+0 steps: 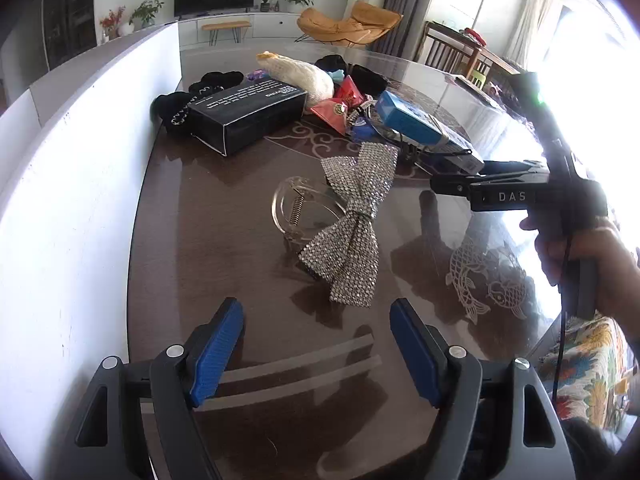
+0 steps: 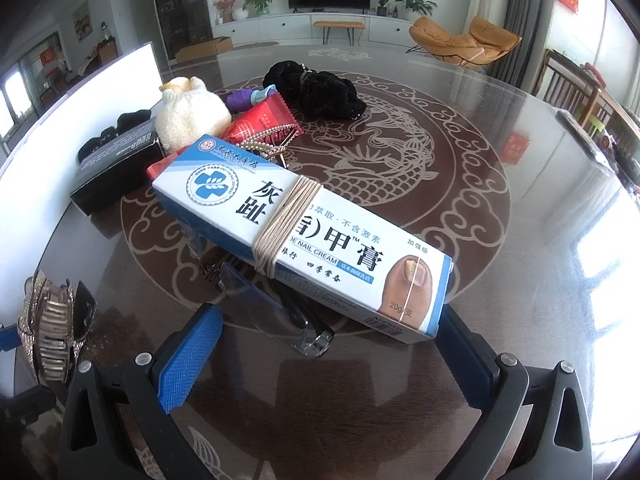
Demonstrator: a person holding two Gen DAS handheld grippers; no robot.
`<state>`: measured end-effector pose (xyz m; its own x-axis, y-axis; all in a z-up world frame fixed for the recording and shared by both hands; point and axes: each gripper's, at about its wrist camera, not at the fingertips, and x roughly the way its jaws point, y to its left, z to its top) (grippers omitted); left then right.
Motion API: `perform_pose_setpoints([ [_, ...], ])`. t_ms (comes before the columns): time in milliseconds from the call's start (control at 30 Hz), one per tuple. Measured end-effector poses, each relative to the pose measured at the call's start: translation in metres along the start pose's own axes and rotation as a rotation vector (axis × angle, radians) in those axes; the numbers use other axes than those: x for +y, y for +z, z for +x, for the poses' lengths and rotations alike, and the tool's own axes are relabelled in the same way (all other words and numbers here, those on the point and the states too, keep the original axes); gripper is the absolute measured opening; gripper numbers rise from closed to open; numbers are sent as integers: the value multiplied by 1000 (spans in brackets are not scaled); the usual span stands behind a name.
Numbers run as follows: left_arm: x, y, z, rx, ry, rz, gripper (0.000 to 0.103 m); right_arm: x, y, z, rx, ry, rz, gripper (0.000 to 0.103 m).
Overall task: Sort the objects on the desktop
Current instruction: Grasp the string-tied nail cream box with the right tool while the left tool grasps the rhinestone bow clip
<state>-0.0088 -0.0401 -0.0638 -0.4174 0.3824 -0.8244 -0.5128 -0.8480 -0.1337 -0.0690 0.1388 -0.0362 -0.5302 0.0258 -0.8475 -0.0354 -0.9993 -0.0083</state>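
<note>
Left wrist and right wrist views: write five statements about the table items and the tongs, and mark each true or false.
1. The left tongs are shut on the rhinestone bow. False: they are open and empty, with the bow lying on the table ahead of them.
2. The bow lies partly over a clear hair claw. True.
3. The nail cream box is wrapped with a red ribbon. False: beige string is wound around its middle.
4. The right tongs are open, with one end of the nail cream box between the fingers. True.
5. The black box stands upright on its end. False: it lies flat near the white panel.
</note>
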Motion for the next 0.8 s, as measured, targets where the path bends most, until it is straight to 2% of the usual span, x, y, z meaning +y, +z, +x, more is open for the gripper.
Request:
perform_pose_setpoints([
  [67,-17,-2,-3,-20,34,79,75,-3,-1,-7,18,39,-100,103],
  [167,-39,9,-4,-66,118,153,75,-9,10,-22,-1,23,-258,103],
  [300,-36,36,11,-84,166,91,76,-7,39,-24,55,143,-365,103],
  [433,-22,53,33,-29,138,15,76,10,62,-14,73,211,-404,98],
  [467,-20,53,34,-25,123,11,74,14,66,-9,88,220,-403,91],
  [500,-19,52,34,-27,113,10,66,17,69,-3,111,225,-396,83],
  [533,-18,51,32,-31,106,9,60,19,69,2,140,240,-382,66],
  [600,-15,45,27,-36,84,11,46,17,72,4,168,273,-334,56],
  [633,-14,40,25,-38,75,7,45,14,71,3,172,286,-309,48],
  [700,-13,34,21,-43,74,0,45,3,69,-3,187,287,-237,46],
  [800,-11,29,18,-34,70,-38,45,-29,63,-14,211,243,-78,45],
])
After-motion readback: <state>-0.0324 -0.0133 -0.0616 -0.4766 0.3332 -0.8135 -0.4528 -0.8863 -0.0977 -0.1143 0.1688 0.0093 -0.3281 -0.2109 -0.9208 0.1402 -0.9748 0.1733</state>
